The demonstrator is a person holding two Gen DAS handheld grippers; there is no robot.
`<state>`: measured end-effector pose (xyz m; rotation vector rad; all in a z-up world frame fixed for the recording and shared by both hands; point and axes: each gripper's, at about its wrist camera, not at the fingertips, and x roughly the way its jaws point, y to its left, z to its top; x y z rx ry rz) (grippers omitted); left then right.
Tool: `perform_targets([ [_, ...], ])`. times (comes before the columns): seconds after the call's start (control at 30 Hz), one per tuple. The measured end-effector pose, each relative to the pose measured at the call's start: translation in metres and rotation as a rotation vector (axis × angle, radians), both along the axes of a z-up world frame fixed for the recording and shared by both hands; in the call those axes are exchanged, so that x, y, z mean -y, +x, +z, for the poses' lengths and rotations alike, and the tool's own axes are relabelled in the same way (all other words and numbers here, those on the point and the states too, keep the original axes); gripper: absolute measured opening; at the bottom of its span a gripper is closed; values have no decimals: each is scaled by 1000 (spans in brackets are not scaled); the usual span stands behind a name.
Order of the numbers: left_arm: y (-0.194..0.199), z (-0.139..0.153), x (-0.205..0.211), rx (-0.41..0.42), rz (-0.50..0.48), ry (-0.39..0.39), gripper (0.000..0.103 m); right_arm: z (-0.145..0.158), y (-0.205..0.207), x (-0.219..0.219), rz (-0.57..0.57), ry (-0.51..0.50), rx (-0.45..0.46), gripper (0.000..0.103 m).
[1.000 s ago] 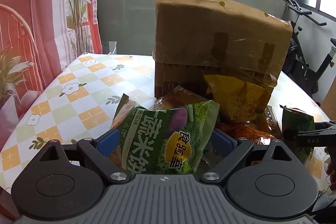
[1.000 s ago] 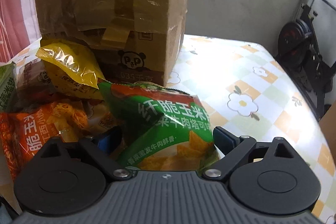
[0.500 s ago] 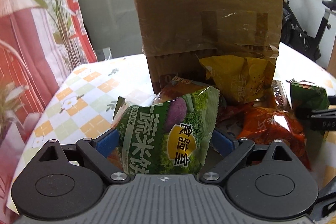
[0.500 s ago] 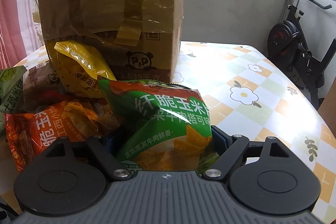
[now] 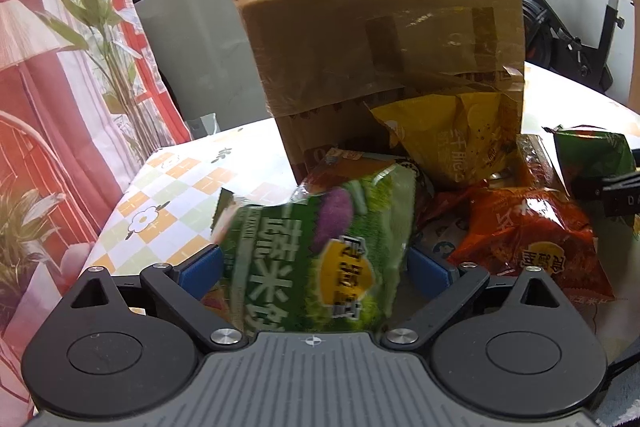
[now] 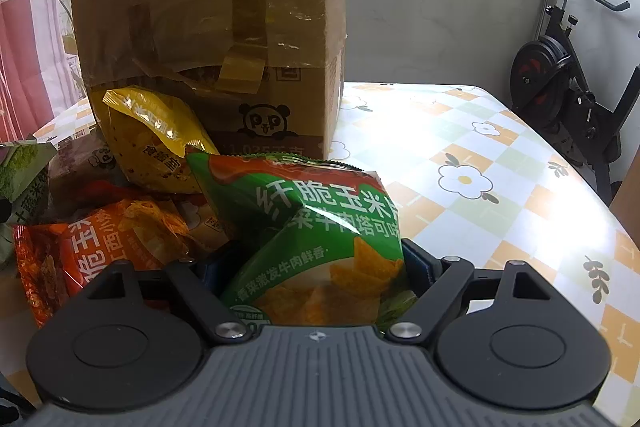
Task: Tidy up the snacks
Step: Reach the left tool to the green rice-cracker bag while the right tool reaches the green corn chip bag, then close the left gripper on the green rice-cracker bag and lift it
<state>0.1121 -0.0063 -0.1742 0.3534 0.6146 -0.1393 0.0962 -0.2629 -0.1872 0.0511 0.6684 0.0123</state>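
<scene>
Left gripper [image 5: 314,273] jaws clamped on green vegetable-cracker bag [image 5: 320,247], right gripper [image 6: 316,267] jaws clamped on green corn-chip bag [image 6: 320,227], orange bag [image 6: 100,247] and yellow bag [image 6: 154,143] piled on bench [image 6: 500,187] against taped cardboard box [image 6: 224,27].

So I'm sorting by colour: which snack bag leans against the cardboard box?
The yellow bag: it is propped against the box front, behind the orange bag and both green bags, which sit in the grippers.
</scene>
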Motion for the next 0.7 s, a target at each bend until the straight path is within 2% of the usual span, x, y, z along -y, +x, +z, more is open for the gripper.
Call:
perform_targets([
  [0.2, -5, -5, 9, 3, -34, 51, 99, 0, 0, 0, 0, 1, 0, 84],
  [0.47, 11, -9, -18, -16, 147, 18, 100, 0, 0, 0, 0, 4, 2, 85],
  [0.6, 20, -19, -21, -14, 150, 75, 99, 0, 0, 0, 0, 3, 2, 85],
  [0.7, 29, -31, -21, 0, 147, 164, 99, 0, 0, 0, 1, 1, 1, 85],
])
